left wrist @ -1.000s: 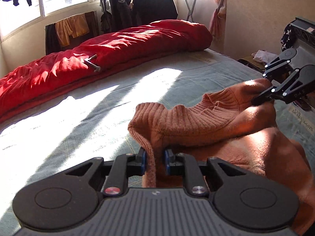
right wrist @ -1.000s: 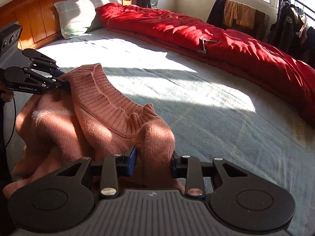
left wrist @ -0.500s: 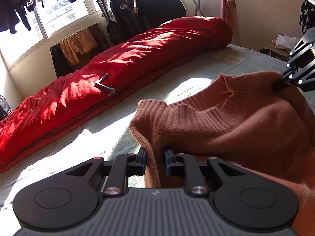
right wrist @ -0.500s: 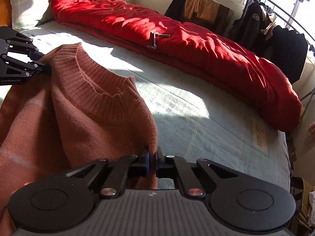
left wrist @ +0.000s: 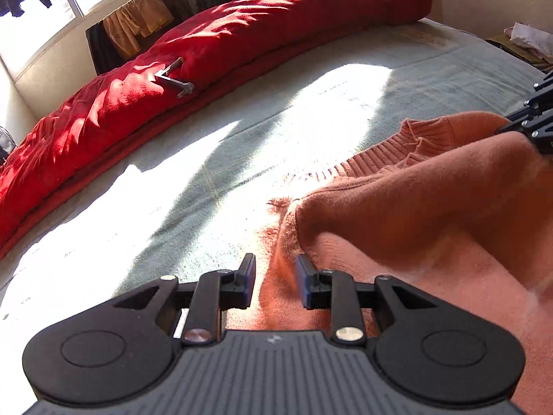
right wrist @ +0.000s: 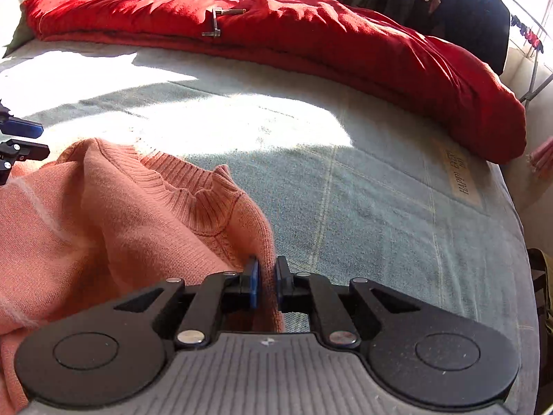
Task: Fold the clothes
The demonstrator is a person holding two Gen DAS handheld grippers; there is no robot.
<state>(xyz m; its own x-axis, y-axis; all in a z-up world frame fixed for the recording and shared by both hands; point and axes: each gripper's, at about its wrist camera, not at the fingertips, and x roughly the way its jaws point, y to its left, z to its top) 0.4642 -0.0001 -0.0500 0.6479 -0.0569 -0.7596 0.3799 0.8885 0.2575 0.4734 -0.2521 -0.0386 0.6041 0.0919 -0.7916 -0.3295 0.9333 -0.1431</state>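
Observation:
A salmon-pink knit sweater lies bunched on the pale green bed sheet, its ribbed collar toward the bed's middle. My left gripper stands open low over the sheet, and a loose edge of the sweater lies between its fingers without being pinched. In the right wrist view the sweater fills the lower left, and my right gripper is shut on a fold of its shoulder just right of the collar. The left gripper's fingers show apart at the left edge. The right gripper's fingers show at the far right edge.
A long red quilt lies rolled along the far side of the bed, with a small metal crank on it. Dark jackets hang on a rack behind. The sheet between sweater and quilt is bare and sunlit.
Both grippers came down and the lifted sweater has sunk onto the bed. The left gripper's fingers have spread and let go of the fabric. The right gripper still holds.

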